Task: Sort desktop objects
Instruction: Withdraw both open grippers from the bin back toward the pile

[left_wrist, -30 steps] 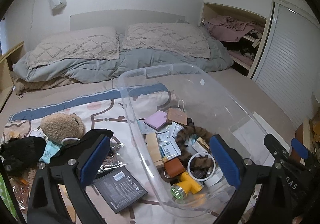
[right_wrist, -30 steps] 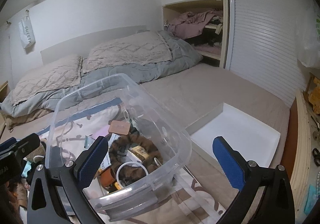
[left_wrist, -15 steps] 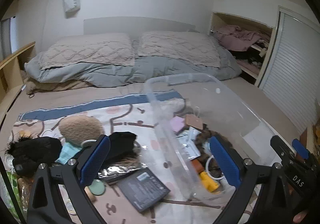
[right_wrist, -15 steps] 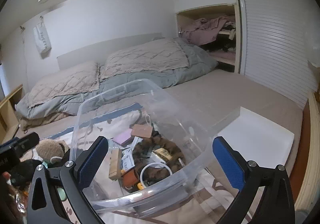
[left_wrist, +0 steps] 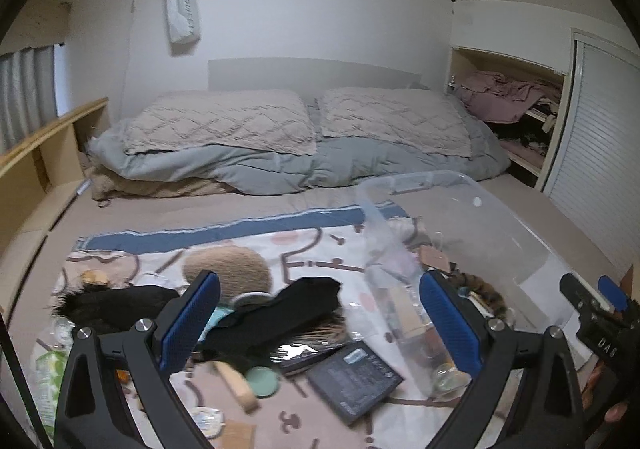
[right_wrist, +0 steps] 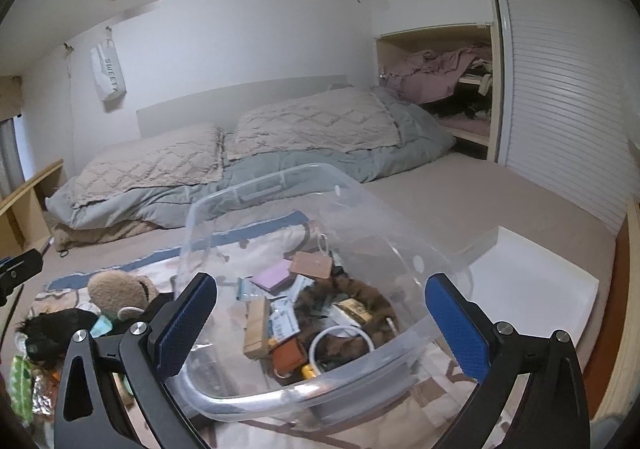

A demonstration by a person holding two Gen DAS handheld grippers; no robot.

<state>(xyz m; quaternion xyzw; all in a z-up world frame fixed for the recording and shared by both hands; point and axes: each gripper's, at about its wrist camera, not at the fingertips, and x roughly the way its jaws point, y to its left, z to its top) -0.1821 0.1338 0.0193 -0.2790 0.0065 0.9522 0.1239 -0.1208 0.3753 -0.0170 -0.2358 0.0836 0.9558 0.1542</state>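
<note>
Clear plastic bin (right_wrist: 320, 289) sits on the patterned blanket (left_wrist: 312, 241), already holding small items: a wooden block (right_wrist: 256, 329), a pink notepad (right_wrist: 276, 275), a white ring (right_wrist: 340, 341). In the left wrist view it lies at 3 o'clock of the loose pile. Unsorted there: black cloth (left_wrist: 296, 309) at centre, dark booklet (left_wrist: 354, 383) at 5 o'clock, green round lid (left_wrist: 262, 381) at 6 o'clock. Left gripper (left_wrist: 320, 329) jaws wide apart, empty, above the pile. Right gripper (right_wrist: 320, 329) likewise apart, empty, over the bin. Judgement: pick next. Take one item; the flat booklet needs an edge grip, lid is easier.
</note>
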